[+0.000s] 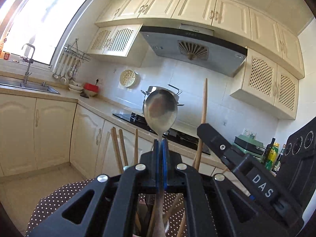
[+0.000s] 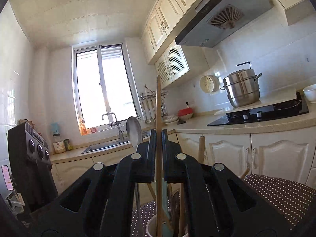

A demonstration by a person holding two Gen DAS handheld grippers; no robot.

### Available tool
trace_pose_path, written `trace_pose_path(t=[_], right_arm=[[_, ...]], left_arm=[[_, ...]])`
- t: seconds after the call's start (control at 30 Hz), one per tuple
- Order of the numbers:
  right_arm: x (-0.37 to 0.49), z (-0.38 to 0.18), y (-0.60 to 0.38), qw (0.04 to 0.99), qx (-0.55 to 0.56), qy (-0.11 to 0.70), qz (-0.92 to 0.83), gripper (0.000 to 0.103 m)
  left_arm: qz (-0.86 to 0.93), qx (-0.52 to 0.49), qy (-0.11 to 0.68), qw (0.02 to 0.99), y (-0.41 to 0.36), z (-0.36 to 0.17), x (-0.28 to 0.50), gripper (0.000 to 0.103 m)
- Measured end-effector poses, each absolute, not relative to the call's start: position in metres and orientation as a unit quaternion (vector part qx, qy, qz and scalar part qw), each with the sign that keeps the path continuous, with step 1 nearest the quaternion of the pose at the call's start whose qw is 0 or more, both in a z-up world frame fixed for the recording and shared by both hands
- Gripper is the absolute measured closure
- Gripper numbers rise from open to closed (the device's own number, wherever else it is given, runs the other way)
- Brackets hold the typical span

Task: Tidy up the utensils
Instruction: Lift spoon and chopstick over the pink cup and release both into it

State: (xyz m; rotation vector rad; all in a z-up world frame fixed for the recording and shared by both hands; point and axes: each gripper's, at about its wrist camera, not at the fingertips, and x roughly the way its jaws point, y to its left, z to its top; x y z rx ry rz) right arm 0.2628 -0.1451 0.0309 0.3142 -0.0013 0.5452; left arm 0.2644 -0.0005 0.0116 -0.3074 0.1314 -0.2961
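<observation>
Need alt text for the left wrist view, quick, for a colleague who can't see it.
The left gripper is shut on a metal spoon, bowl up, above a dotted cloth. Behind are a steel pot on the stove and a range hood.

Both wrist views level, close behind tongs (shared: stove (image 1: 158, 122), window (image 2: 104, 90)).
</observation>
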Motion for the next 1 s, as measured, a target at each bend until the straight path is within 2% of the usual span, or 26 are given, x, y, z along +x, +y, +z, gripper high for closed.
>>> trace_pose_path(t=[0.33,0.9,0.97,1.0], right_arm=[[0.277,0.016,-0.14,0.957,0.148,-0.022,0.25,0.097],[0.259,0.001,-0.142,0.962,0.122,0.015,0.242,0.097],[0.257,0.001,-0.144,0.963,0.123,0.022,0.239,0.097],[0.255,0.0,-0.144,0.964,0.122,0.026,0.237,0.097]], left_arm=[[-0.136,-0.173,0.068,0.973,0.007,-0.017,0.287,0.1],[-0.146,-0.17,0.111,0.968,0.006,-0.027,0.276,0.097],[-0.148,-0.173,0.118,0.967,0.007,-0.027,0.273,0.091],[-0.146,-0.174,0.118,0.967,0.008,-0.027,0.271,0.083]])
